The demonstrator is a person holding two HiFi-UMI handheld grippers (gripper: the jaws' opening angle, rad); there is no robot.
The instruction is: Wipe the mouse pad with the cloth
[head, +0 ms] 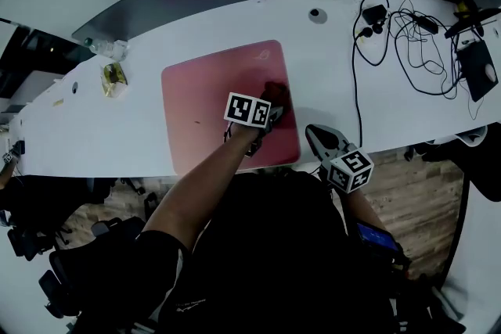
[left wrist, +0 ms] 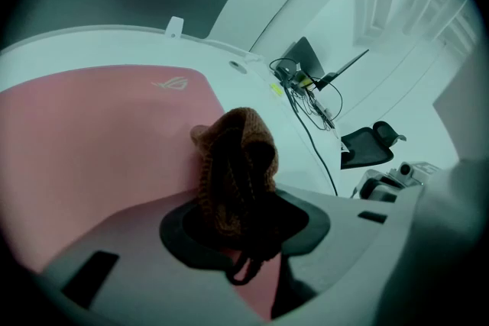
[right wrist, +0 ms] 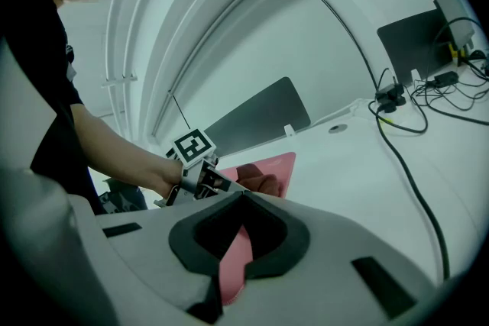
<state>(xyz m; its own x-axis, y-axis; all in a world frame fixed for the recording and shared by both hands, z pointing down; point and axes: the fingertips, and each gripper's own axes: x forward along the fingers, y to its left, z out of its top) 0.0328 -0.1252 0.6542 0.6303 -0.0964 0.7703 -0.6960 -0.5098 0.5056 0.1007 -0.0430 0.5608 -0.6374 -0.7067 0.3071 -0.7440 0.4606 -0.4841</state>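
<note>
Cloth (left wrist: 233, 164) is clenched in the left gripper (head: 266, 120), resting on the pink mouse pad (head: 211, 98). Right gripper (right wrist: 243, 198) is closed and empty, near the pad's corner.

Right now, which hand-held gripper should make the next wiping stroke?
Left. The left hand-held gripper is shut on the brown knitted cloth, already resting on the pink mouse pad. The right hand-held gripper sits at the pad's near edge, seemingly pinching it, without cloth.

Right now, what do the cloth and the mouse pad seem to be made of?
The cloth: probably knitted yarn, brown and matte; ribbed loops show where the left claw pinches it. The mouse pad: likely fabric-topped, pink, matte; it shows no glare and lies thin.
</note>
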